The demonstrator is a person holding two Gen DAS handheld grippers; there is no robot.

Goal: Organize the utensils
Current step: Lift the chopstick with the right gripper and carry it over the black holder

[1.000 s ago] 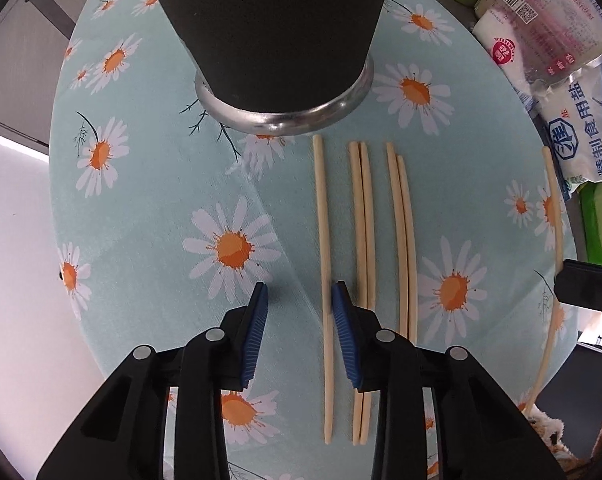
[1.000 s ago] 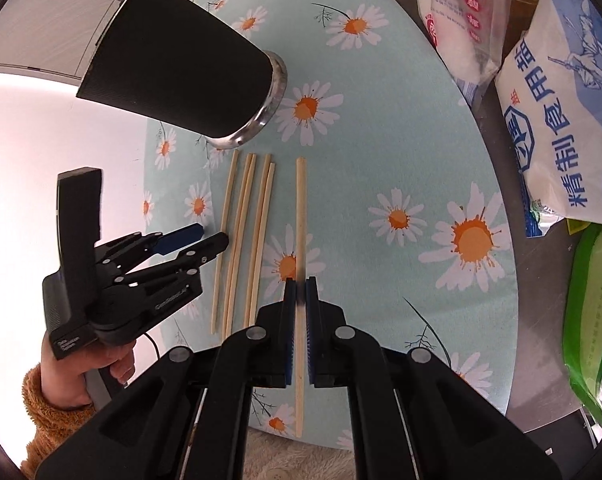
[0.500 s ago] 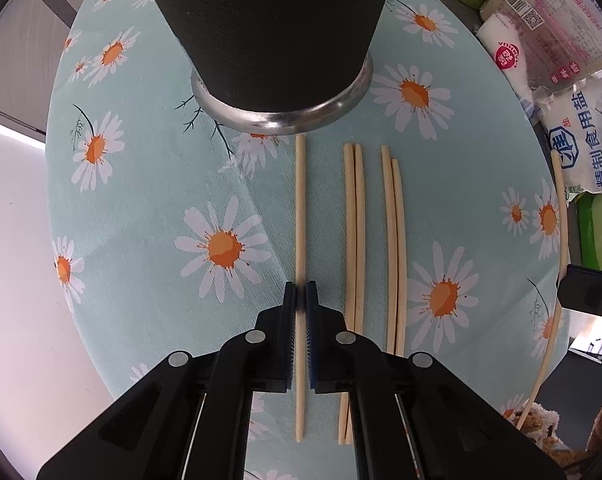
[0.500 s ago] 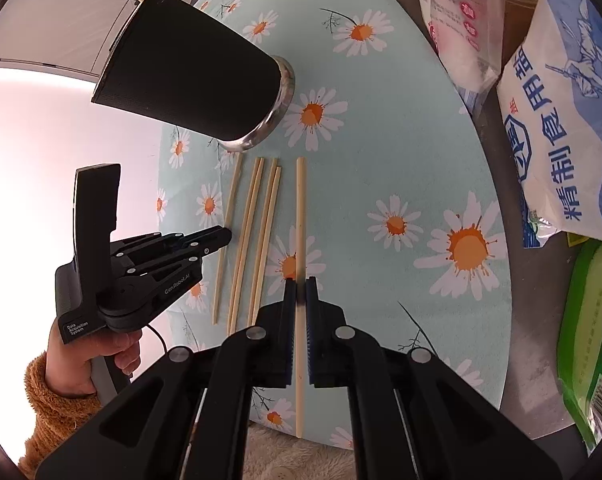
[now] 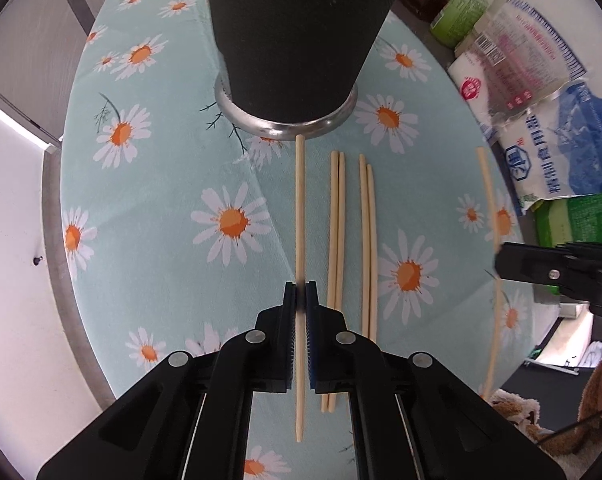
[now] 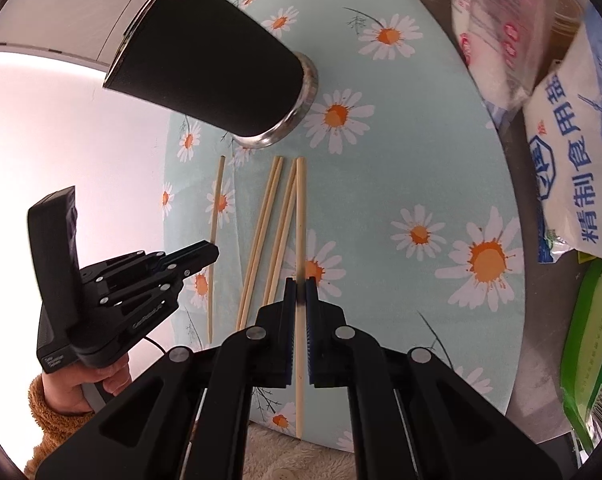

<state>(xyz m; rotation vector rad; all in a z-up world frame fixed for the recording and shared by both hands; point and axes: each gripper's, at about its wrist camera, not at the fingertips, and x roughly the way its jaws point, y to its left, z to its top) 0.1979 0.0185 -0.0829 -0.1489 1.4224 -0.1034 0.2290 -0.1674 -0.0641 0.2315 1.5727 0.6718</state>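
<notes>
So the round table has a pale blue daisy-print cloth [image 5: 161, 208] on it, and at 12 o'clock in the left wrist view there's a tall black cup [image 5: 297, 32] with a steel base ring; in the right wrist view you can just make out a few chopstick tips poking out of its mouth. The left gripper [image 5: 300, 294] is clamped tight on a single chopstick [image 5: 299, 200], which runs straight from between the pads up toward the cup's base ring at 12. Just to the right of it, four loose chopsticks [image 5: 351, 232] lie on the cloth in two close pairs, roughly parallel. Further over toward 3 o'clock, the right gripper [image 6: 300, 290] is pinched shut on another chopstick [image 6: 300, 216], which also points toward 12 from its pads. Off the cloth around 1 to 3 o'clock there's a pile of groceries, including a blue and white salt bag [image 6: 573, 152] and a green packet [image 6: 593, 340].
</notes>
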